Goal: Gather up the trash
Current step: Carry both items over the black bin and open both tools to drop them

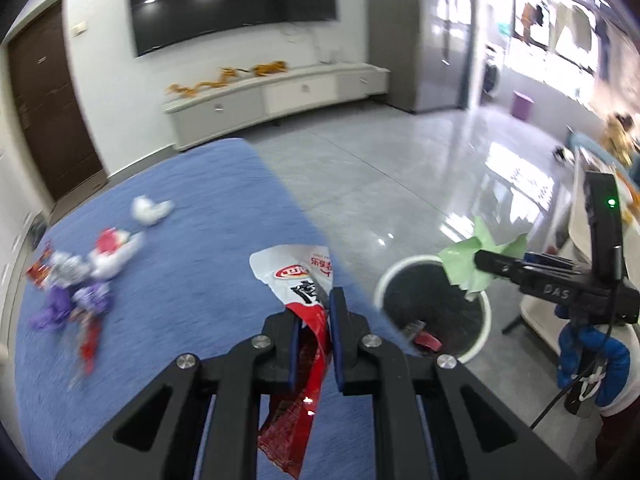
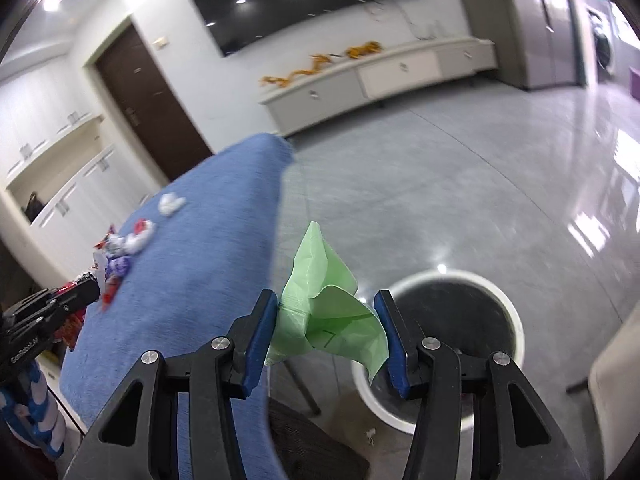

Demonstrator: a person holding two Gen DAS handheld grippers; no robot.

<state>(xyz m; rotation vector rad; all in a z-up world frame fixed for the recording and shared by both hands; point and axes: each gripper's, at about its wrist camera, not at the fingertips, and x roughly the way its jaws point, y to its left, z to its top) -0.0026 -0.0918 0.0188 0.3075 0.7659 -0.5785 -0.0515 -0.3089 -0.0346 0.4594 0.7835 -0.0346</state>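
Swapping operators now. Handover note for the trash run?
Left tongs: shut on the red-and-white wrapper, above the blue table edge.
Right tongs: gripping the green wrapper, beside the white bin.
Done: one red wrapper lies in the bin.
Left: drop both, then clear the wrapper pile and the white crumpled paper from the table.

Bench (image 1: 192, 208) on the left, floor (image 1: 400, 184) to its right. Bin (image 1: 486, 316) stands on the floor just beside the bench edge, one wrapper (image 1: 426, 340) inside it. Loose trash pile (image 1: 76, 280) lies at the bench's left side, crumpled tissue (image 1: 150, 209) behind it. TV cabinet (image 1: 276, 100) along the far wall.
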